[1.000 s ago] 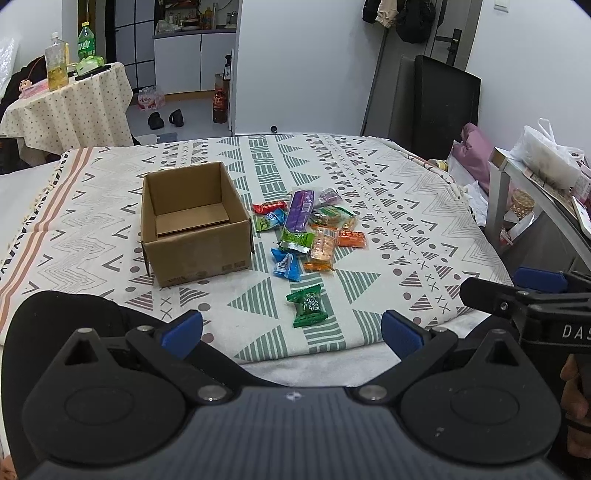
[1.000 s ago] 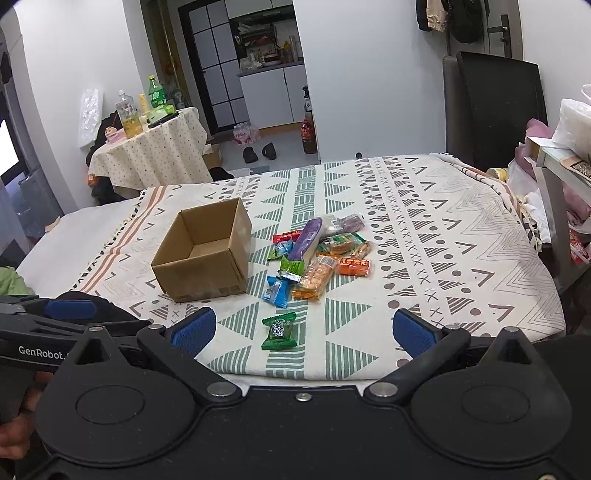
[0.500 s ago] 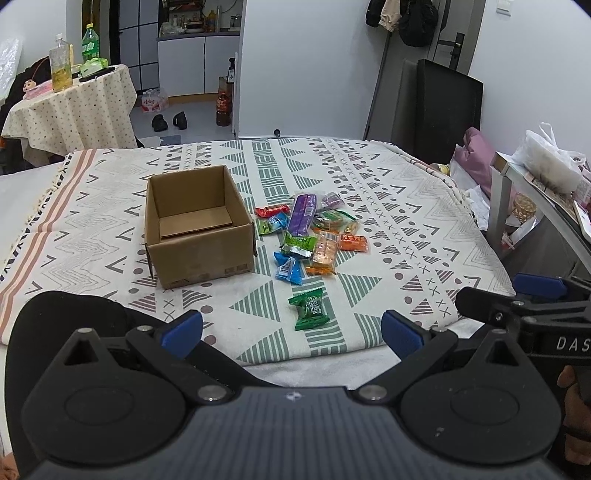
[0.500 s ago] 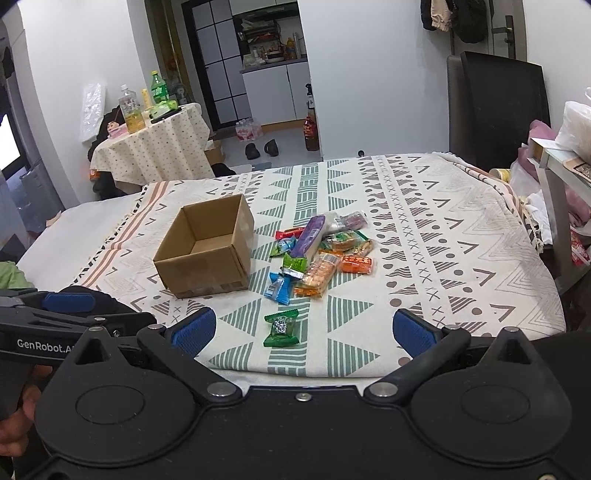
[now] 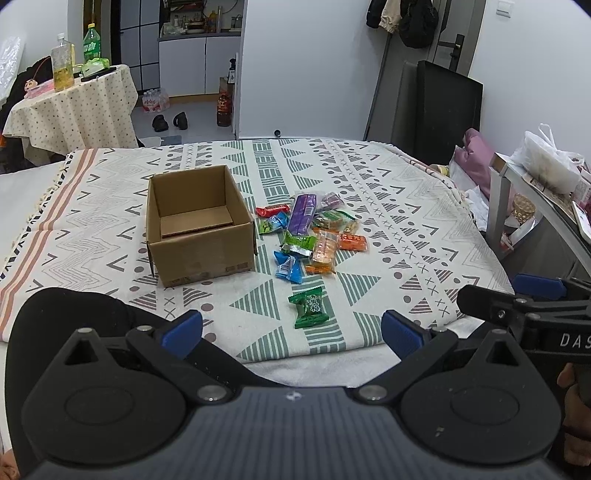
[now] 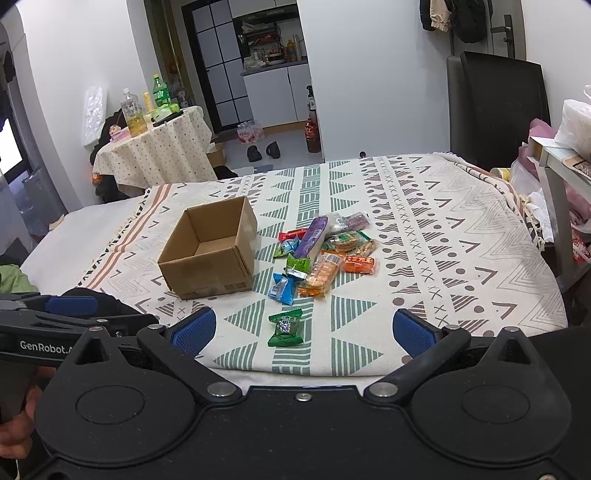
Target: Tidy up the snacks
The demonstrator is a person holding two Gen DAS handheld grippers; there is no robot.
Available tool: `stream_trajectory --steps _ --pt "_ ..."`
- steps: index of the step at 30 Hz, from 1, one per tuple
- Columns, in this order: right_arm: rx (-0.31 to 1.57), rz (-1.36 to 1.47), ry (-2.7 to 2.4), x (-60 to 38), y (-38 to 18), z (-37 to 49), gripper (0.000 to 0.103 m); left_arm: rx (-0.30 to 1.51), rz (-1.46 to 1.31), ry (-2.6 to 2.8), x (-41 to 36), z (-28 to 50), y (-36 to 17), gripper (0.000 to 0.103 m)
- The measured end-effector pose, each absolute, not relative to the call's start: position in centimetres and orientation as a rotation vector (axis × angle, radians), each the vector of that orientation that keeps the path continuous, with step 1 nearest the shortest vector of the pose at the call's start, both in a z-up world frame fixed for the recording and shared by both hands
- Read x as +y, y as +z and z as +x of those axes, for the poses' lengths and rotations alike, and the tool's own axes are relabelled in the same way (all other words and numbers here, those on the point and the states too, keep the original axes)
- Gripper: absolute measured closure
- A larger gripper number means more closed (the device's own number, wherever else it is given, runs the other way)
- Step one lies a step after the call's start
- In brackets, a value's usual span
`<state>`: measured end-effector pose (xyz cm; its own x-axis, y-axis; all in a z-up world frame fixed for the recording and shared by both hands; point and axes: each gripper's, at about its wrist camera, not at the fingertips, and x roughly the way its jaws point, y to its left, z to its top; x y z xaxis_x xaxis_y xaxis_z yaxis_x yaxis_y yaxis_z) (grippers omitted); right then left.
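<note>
Both tools have edged nearer the bed: left gripper (image 5: 291,328) and right gripper (image 6: 304,330) hang released, the green-wrapped candy (image 6: 286,328) just ahead, the open brown cardboard box (image 5: 199,230) beyond-left.

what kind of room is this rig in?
Looks like a small lived-in flat, not a lab. A patterned cloth covers the work surface, coats hang on the wall, shoes sit on the floor, and kitchen cabinets show through the doorway.

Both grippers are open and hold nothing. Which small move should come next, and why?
Probably bring the right gripper forward and down over the green snack. It lies alone, nearest the cloth's front edge, apart from the pile, and the cardboard box is empty. The left gripper is open too.
</note>
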<state>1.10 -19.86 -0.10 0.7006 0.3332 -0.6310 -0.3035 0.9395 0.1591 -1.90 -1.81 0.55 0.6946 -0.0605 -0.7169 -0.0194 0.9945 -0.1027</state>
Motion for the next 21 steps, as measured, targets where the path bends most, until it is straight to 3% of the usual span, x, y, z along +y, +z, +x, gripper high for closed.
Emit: stream_trajectory --steps 21 --pt "0.703 0.062 0.349 -20.2 -0.7 2.3 0.0 0.808 -0.125 -0.016 -2.2 -0.8 -0.2 0.001"
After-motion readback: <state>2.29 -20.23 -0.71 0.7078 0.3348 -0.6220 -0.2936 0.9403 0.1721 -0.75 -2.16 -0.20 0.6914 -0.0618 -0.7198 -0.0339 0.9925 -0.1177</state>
